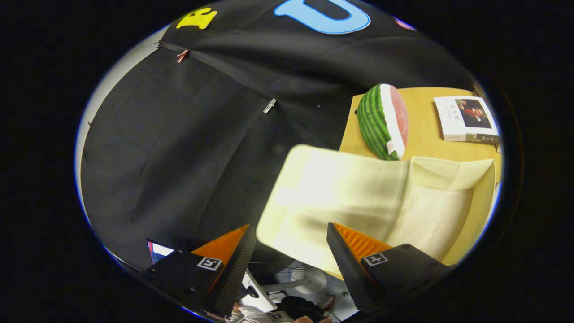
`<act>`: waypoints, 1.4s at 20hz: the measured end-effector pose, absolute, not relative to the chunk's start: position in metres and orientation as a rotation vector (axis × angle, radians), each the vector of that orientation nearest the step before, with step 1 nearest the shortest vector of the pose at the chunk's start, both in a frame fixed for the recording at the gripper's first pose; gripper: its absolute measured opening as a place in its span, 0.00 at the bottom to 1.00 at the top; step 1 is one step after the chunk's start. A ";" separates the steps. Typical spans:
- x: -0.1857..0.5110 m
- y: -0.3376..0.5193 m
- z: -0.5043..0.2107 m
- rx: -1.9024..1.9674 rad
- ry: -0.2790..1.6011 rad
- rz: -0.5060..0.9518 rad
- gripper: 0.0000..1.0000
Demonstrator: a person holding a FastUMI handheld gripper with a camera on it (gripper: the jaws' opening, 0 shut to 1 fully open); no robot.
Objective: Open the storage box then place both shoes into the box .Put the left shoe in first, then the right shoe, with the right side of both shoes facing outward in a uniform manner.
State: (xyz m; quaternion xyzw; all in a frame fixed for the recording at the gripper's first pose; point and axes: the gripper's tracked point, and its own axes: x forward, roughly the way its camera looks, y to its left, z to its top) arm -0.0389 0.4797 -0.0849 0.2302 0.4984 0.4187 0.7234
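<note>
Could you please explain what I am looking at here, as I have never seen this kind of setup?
This is one picture from a fisheye camera mounted on a handheld gripper; a person carries it, so there is no robot arm. The two wedge shapes at the bottom are its fingers, standing apart with nothing held between them. The view is tilted. Just ahead of the fingers is a pale cream storage box, with its lid swung up and blurred. The box sits on a wooden table. Beyond it lie a watermelon-slice toy and a book. The black cloth behind is the booth's wall.
</note>
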 end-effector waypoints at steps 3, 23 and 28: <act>-0.025 0.446 -0.075 0.457 1.014 0.904 0.98; 0.038 0.131 -0.150 0.081 0.768 0.390 0.98; 0.007 0.061 -0.218 -0.006 0.879 0.265 0.98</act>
